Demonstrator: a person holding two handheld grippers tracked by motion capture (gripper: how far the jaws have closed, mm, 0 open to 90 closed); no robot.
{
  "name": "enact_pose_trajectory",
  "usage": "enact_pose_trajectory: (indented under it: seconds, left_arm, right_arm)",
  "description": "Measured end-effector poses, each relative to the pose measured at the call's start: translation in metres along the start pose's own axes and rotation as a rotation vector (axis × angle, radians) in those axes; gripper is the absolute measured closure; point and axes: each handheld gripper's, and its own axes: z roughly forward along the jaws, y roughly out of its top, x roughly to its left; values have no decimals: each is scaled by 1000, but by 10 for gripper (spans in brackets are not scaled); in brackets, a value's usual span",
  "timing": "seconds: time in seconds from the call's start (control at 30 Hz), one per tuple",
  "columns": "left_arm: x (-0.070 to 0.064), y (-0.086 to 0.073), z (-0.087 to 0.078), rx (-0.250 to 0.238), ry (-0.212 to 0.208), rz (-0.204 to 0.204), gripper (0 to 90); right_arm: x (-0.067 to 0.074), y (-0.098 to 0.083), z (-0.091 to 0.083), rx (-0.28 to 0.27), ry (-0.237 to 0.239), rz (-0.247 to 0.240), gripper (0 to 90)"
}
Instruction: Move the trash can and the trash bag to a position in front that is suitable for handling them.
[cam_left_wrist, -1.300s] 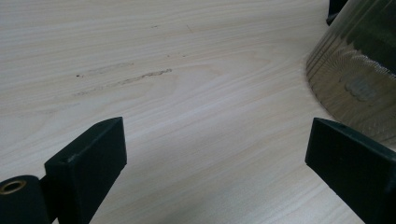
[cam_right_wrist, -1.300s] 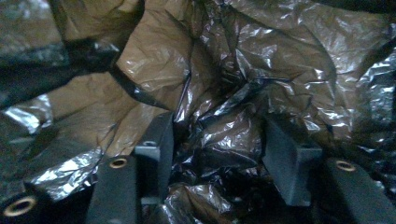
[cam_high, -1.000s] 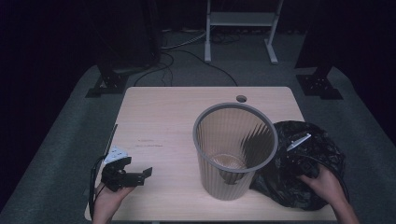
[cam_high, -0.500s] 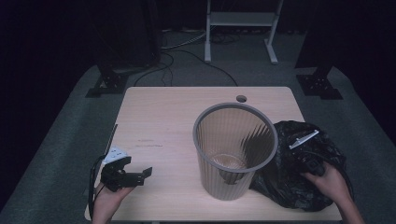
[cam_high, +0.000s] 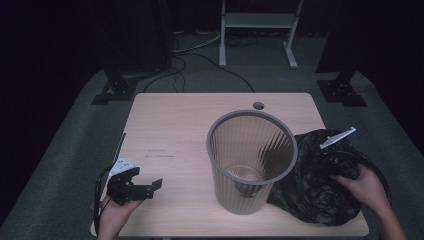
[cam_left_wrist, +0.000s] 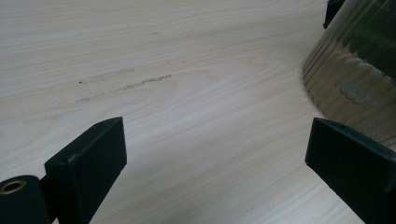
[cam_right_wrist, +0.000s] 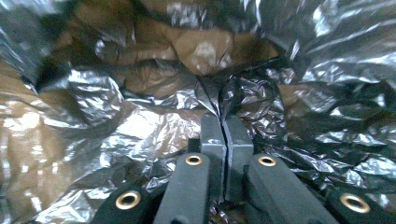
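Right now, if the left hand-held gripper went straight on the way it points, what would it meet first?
Probably bare table first; the left hand-held gripper, jaws open, looks across it. The grey ribbed bin stands off to the right of that line, though depth is unclear.

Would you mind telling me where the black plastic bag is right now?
In the high view, the black plastic bag lies crumpled at the table's right front corner, against the grey bin, pinched by the right gripper.

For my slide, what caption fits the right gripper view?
Right gripper pinching a fold of crinkly black trash bag.
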Motion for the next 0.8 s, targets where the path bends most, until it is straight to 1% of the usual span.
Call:
enact_pose_trajectory:
  seconds: [0.17, 0.23, 0.3, 0.5, 0.67, 0.8]
  left_arm:
    - [-1, 0, 0, -1, -1, 0, 44]
    - [-1, 0, 0, -3, -3, 1, 44]
    - [-2, 1, 0, -1, -4, 4, 44]
    - [-4, 3, -2, -5, -6, 12, 44]
    - [-4, 3, -3, -8, -7, 14, 44]
    - [-4, 3, -4, -9, -6, 15, 44]
  right_arm:
    - [-1, 3, -12, -17, -4, -4, 895]
    - [-2, 3, -16, -26, 5, 6, 895]
    - [-2, 4, -19, -29, 2, 6, 896]
    - [-3, 4, -35, -61, 3, 7, 896]
    - [-4, 5, -48, -82, -4, 9, 896]
    - [-4, 6, -56, -101, -1, 12, 896]
